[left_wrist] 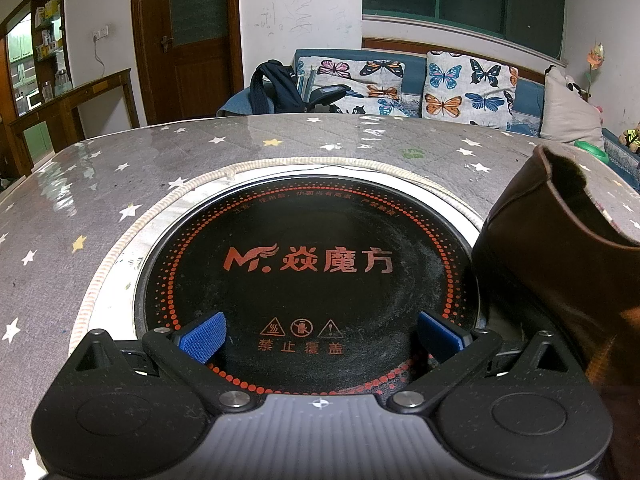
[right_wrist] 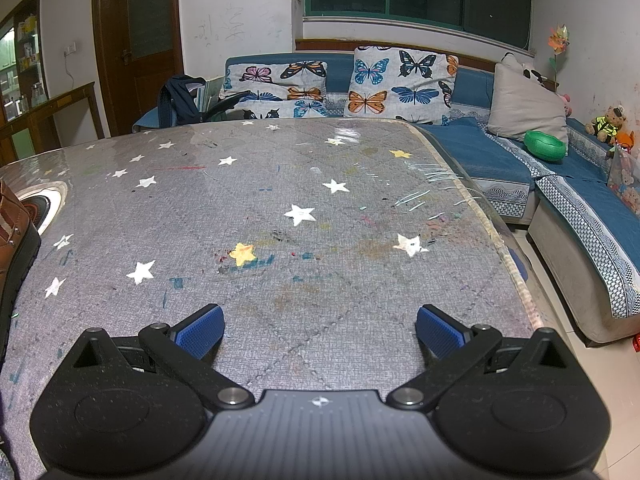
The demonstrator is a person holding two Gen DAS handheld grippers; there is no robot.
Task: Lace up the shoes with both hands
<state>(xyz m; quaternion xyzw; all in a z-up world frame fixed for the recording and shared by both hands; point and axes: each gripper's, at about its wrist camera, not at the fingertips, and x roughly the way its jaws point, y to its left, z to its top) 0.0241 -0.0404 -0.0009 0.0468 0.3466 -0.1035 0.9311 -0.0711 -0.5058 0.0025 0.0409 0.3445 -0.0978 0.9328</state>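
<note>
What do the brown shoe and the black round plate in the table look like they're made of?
The shoe looks like smooth brown leather or imitation leather: soft sheen, folded collar edge, dark fuzzy lining inside. The plate looks like glossy black glass or ceramic with printed red dots and lettering, dusty in places.

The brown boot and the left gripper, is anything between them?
Nothing: in the left wrist view, the brown boot stands right beside the open left gripper, over the black cooktop.
</note>
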